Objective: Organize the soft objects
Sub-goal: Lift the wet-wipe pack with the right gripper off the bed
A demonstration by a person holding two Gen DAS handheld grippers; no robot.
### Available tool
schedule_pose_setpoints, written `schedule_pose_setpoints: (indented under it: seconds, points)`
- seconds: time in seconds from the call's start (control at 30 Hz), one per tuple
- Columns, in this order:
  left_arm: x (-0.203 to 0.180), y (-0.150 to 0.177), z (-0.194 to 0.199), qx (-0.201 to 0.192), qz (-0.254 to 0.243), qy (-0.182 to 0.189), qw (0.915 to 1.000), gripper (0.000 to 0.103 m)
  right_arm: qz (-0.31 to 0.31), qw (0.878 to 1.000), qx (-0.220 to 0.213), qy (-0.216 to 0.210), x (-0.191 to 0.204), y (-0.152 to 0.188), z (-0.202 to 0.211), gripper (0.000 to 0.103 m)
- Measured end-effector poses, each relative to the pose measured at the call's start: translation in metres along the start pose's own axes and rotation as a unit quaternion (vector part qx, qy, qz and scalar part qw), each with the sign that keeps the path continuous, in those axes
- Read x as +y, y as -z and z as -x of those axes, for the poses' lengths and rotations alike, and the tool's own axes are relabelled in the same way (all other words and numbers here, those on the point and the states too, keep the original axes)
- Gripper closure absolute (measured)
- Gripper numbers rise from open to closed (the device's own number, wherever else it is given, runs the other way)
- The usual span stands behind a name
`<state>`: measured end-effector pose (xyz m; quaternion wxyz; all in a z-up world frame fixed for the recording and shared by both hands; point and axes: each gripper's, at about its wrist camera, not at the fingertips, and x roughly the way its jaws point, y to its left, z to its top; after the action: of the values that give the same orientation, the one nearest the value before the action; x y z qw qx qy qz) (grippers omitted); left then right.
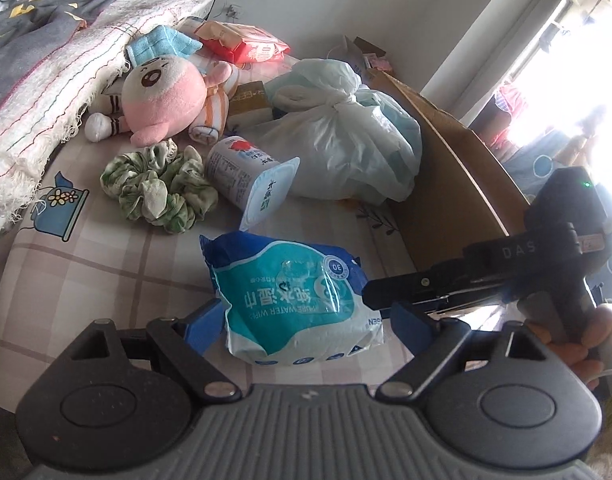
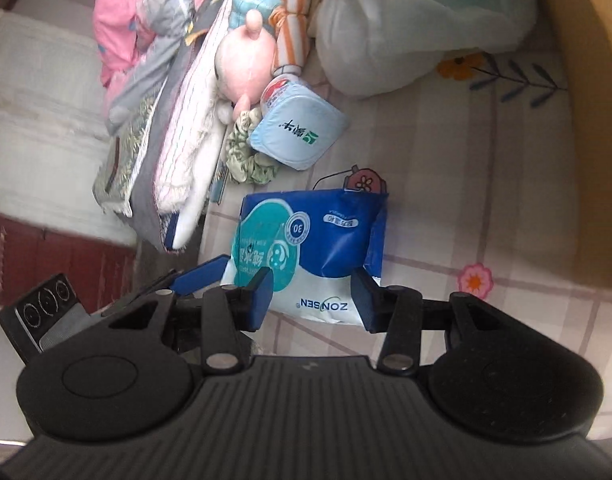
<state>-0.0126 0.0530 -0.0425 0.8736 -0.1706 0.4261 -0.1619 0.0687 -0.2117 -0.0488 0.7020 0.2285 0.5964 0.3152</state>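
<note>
1 blue-and-teal wet wipes pack lies on the checked bedsheet, near the front edge, w/ both grippers at it. Left gripper: jaws wide, one blue finger either side of the pack; can't tell if the pads touch it. Right gripper: jaws narrower, straddling the pack's near end; pads look just beside or on the wrapper, can't tell which. In the left view the right gripper comes in from the right, 1 hand on its handle. Behind the pack: 1 yogurt cup on its side, foil lid toward the cam; 1 green scrunchie just beside it; 1 pink plush doll w/ a blue cloth at its head; 1 tied white plastic bag; 1 red-pink packet further back. 1 cardboard panel stands along the right side. Folded blanket overhangs on the left.
</note>
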Motion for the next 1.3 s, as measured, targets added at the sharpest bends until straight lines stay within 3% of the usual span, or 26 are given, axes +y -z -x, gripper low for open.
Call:
schedule_pose_setpoints:
  seconds: [0.2, 0.43, 0.63, 0.73, 0.87, 0.97, 1.03, 1.13, 1.3]
  points:
    - [-0.001, -0.001, 0.005, 0.001, -0.014, 0.0, 0.9999, 0.013, -0.013, 0.999, -0.042, -0.006, 0.0, 0.01, 0.014, 0.057]
    - [-0.003, 0.001, 0.0, 0.019, -0.012, 0.024, 0.9995, 0.013, -0.024, 0.999, -0.03, -0.009, -0.003, 0.0, -0.006, 0.057]
    - [-0.012, 0.007, -0.004, 0.051, -0.023, 0.092, 0.9942, 0.013, 0.045, 0.995, -0.084, 0.037, 0.022, -0.031, -0.015, 0.058]
    - [-0.018, 0.01, -0.001, 0.057, -0.053, 0.079, 0.9938, 0.013, 0.058, 0.99, -0.109, 0.068, 0.028, -0.039, -0.021, 0.058]
    - [-0.008, 0.002, 0.021, 0.034, -0.067, 0.069, 0.9948, 0.012, 0.036, 0.992, -0.119, 0.034, 0.025, -0.037, -0.007, 0.056]
    - [0.003, -0.008, 0.033, 0.0, -0.076, 0.052, 0.9958, 0.009, 0.015, 0.992, -0.126, 0.016, 0.022, -0.025, 0.012, 0.05]
    - [0.005, -0.017, 0.027, -0.002, -0.087, 0.039, 0.9954, 0.009, 0.002, 0.992, -0.129, 0.009, 0.018, -0.015, 0.021, 0.045]
    - [0.011, -0.028, 0.004, 0.019, -0.099, 0.041, 0.9941, 0.009, -0.028, 0.992, -0.122, 0.004, 0.008, 0.001, 0.025, 0.045]
    - [0.026, -0.032, -0.031, 0.081, -0.042, 0.088, 0.9919, 0.013, -0.08, 0.992, -0.096, -0.008, -0.015, 0.018, 0.006, 0.048]
